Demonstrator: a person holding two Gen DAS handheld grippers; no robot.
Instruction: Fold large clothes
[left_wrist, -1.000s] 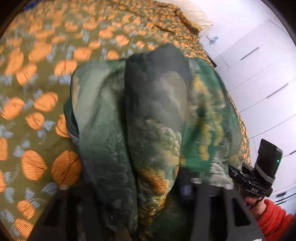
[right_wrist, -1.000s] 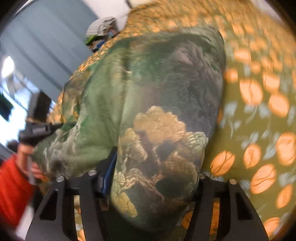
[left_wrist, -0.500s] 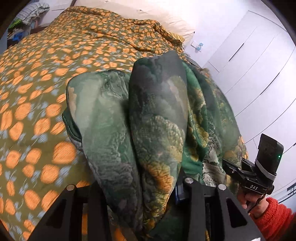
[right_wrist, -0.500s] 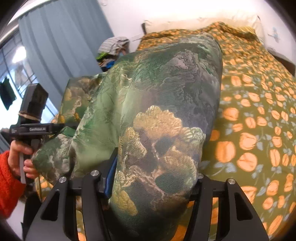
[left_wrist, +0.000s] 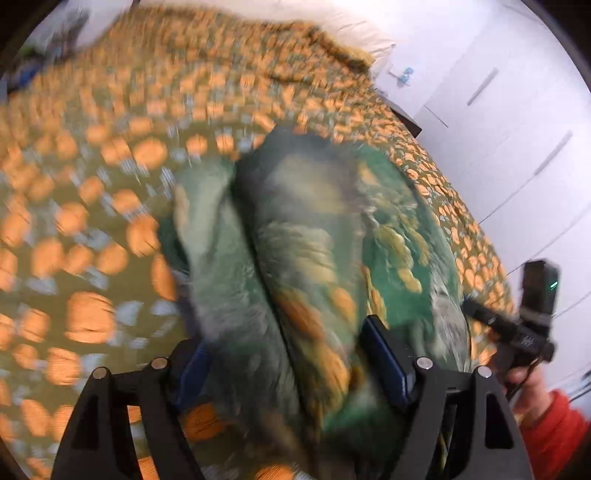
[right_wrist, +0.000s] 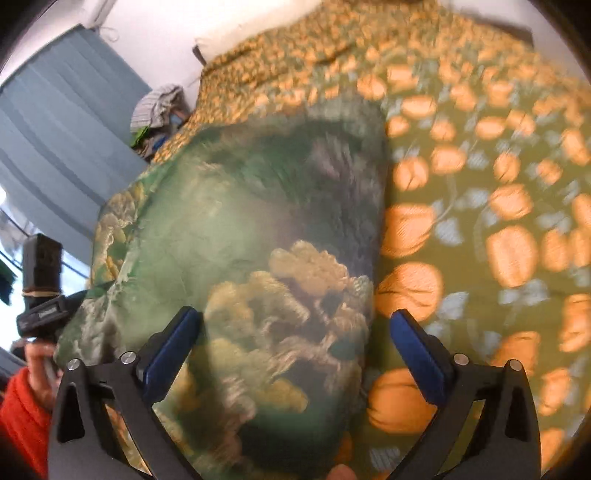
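A large green garment (left_wrist: 314, 229) with a golden landscape print lies bunched on the bed. In the left wrist view my left gripper (left_wrist: 290, 363) has the near end of a thick fold between its blue pads (left_wrist: 384, 358). Its jaws are opening and the picture is blurred. In the right wrist view the same garment (right_wrist: 258, 221) lies in front of my right gripper (right_wrist: 295, 356). That gripper's jaws are opening wide, with the cloth's corner between them and a gap on each side of the pads (right_wrist: 417, 358).
The bed cover (left_wrist: 74, 221) is olive with orange flowers and spreads wide around the garment (right_wrist: 480, 221). White wardrobe doors (left_wrist: 498, 129) stand on one side, a grey curtain (right_wrist: 55, 129) on the other. A heap of clothes (right_wrist: 159, 107) lies by the bed head. A red sleeve (left_wrist: 554, 428) shows.
Both grippers held the garment's folded end lifted; now both sets of jaws have spread apart and the cloth has dropped lower onto the bed. Both views swung and blurred.
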